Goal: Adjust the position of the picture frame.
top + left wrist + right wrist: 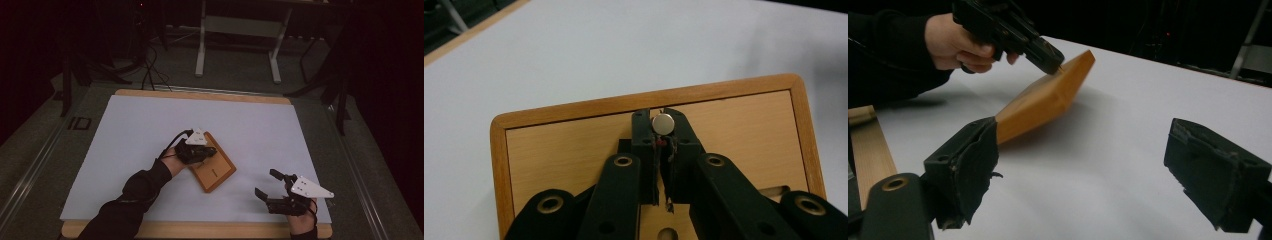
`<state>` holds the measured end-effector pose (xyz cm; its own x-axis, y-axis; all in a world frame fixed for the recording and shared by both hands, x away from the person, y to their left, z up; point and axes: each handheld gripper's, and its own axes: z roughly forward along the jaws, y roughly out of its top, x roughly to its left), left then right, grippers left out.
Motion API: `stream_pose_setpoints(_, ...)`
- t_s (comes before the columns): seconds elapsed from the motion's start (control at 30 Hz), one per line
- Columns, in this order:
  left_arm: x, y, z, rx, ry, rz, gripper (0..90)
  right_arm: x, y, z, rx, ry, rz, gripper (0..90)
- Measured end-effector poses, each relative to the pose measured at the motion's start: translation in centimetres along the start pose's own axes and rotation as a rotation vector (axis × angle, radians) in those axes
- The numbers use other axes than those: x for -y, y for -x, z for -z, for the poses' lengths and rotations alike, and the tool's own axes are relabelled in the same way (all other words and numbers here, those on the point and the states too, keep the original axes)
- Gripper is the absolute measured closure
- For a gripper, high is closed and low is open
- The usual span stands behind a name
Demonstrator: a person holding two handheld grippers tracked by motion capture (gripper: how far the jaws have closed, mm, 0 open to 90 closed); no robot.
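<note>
Pinching a round metal pin point(663, 123), the left claw point(659, 131) hovers over the board point(744, 125).

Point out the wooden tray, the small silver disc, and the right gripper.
wooden tray point(218, 176): high view, its flat inner panel.
small silver disc point(663, 123): left gripper view, its round face.
right gripper point(266, 184): high view, midway between its fingertips.

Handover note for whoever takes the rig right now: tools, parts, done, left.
Left tool: shut on a small silver peg, held over the wooden board, near its far edge.
Right tool: open, nothing between its jaws, low over the white mat at the near right, apart from the board.
Board: lies angled mid-mat; holes and a slot show in its face near the left tool's base.
Done: peg is gripped.
Left: probably seat the peg in the board, then release; which hole I cannot tell.
</note>
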<state>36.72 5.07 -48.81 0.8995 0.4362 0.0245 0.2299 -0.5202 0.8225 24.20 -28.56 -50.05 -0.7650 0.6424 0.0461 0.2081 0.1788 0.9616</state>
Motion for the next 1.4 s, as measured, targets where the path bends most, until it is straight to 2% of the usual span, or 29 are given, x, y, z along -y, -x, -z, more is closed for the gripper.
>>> stream_pose_setpoints(0.2,-0.4,0.0,-1.7,0.013,-0.019,0.008,85.4,0.0,0.1,0.1,-0.008,0.003,-0.008,13.9)
stream_pose_setpoints(0.7,-0.4,0.1,-5.1,0.005,-0.081,0.018,85.4,0.0,0.1,0.1,-0.013,0.001,-0.007,14.0)
stream_pose_setpoints(0.9,-0.4,0.1,-6.3,0.013,-0.113,0.026,85.4,0.0,-0.1,0.0,0.004,-0.007,0.022,14.0)
stream_pose_setpoints(1.4,-0.2,0.0,-6.7,0.012,-0.091,0.038,85.2,0.0,-0.1,-0.1,-0.004,-0.012,0.009,14.0)
